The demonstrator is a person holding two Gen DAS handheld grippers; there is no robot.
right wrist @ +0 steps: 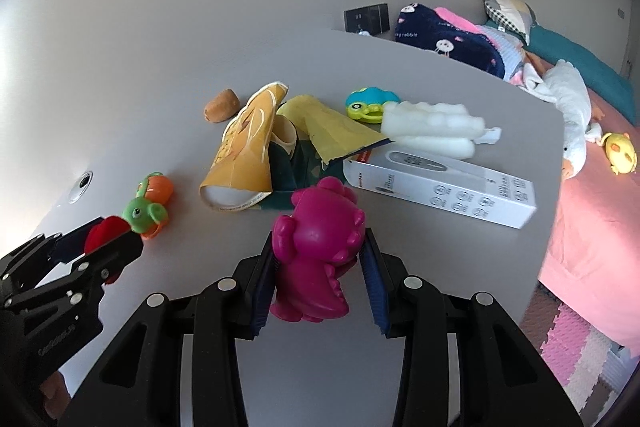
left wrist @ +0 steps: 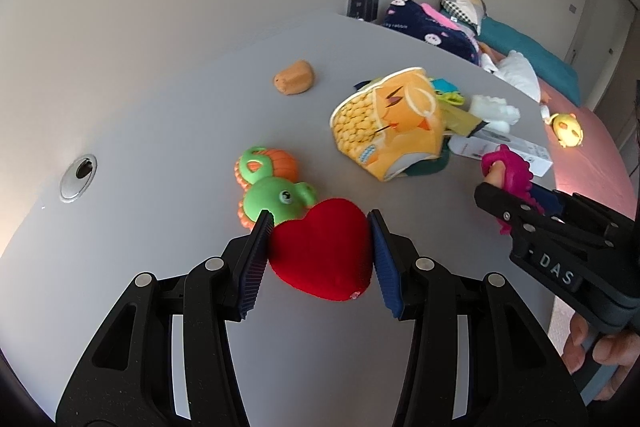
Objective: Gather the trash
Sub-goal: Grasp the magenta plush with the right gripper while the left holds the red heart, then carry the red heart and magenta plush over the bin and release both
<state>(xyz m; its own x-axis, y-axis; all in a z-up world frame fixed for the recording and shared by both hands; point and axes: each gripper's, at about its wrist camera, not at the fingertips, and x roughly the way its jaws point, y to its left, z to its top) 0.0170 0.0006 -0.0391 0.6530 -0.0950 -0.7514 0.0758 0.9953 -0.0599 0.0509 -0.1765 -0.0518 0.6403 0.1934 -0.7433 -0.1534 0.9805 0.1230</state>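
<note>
Left hand-held gripper (left wrist: pixel 320 247): clamped on a red plush heart (left wrist: pixel 320 251) — both blue pads press its sides, above the grey table (left wrist: pixel 180 131).
Right hand-held gripper (right wrist: pixel 320 259): closed on a magenta rubber dinosaur toy (right wrist: pixel 320 247).
Trash: crushed yellow paper cup (right wrist: pixel 244 151) and torn yellow wrapper (right wrist: pixel 332 131) — mid-table, beside a white carton box (right wrist: pixel 440 187).
Nearby: green-and-orange rubber turtle toy (left wrist: pixel 276 187), just beyond the heart.
</note>
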